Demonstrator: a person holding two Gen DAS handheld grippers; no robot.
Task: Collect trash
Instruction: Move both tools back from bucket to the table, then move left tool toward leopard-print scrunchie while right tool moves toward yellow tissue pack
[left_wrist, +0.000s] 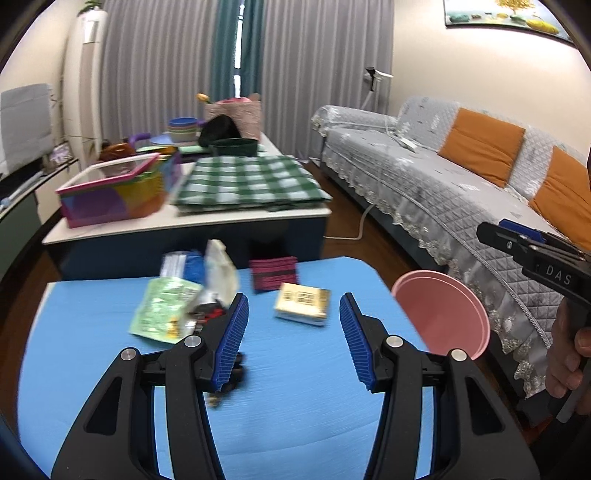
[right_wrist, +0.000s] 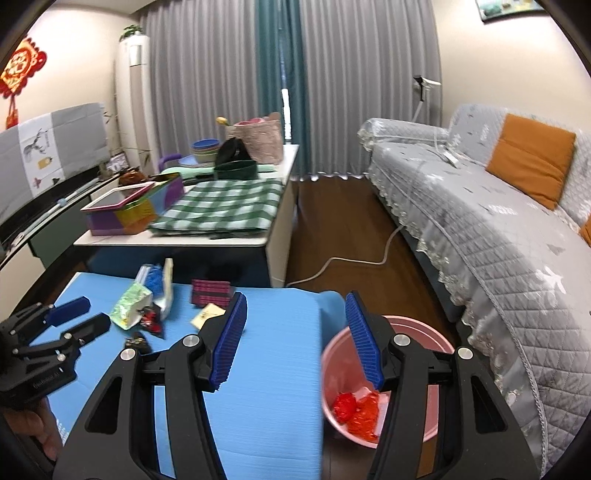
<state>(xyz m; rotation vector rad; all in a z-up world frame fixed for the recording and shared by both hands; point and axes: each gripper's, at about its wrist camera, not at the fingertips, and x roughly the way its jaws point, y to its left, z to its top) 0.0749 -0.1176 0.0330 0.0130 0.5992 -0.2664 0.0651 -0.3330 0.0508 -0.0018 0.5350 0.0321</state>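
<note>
Several pieces of trash lie on a blue table (left_wrist: 295, 406): a green packet (left_wrist: 162, 310), a white wrapper (left_wrist: 221, 269), a yellow box (left_wrist: 303, 302), a maroon packet (left_wrist: 273, 273) and a small dark wrapper (left_wrist: 229, 384) by the left finger. My left gripper (left_wrist: 293, 343) is open and empty above the table, short of the yellow box. A pink bin (right_wrist: 388, 380) stands right of the table with red crumpled trash (right_wrist: 356, 410) inside. My right gripper (right_wrist: 295, 339) is open and empty over the table's right edge and the bin.
A white coffee table (right_wrist: 177, 236) behind holds a green checked cloth (right_wrist: 225, 206), a colourful box (right_wrist: 129, 210) and bowls. A grey sofa (right_wrist: 498, 229) with orange cushions runs along the right. A white cable (right_wrist: 354, 258) lies on the wooden floor.
</note>
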